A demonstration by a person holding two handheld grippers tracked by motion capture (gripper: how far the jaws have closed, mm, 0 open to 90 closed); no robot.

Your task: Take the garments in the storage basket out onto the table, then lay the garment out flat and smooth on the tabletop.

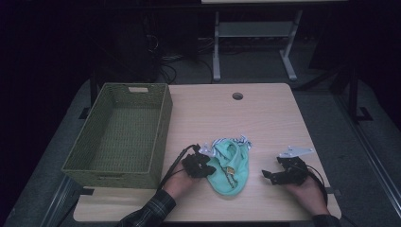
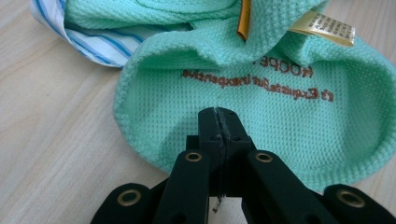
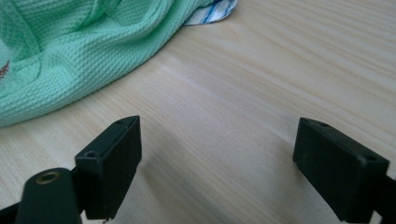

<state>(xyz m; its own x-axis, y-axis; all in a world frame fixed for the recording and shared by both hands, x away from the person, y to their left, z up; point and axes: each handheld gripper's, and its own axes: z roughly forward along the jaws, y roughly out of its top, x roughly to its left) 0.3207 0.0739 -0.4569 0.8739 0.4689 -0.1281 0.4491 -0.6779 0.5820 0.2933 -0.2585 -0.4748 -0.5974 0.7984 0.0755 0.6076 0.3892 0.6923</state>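
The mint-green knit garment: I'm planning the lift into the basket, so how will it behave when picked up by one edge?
The mint-green knit garment will probably hang limp: it already lies in soft folds. It looks light, thin mesh. The left claw, jaws closed at its edge, likely grips the textured weave without slipping, though the striped cloth tucked under it may drag along.

table: light wood, round cable hole near far edge | floor: grey carpet, dim | beyond the table: white desk frame with two legs, cables loose on floor, dark gear at left | light: low, room mostly black, tabletop brightest
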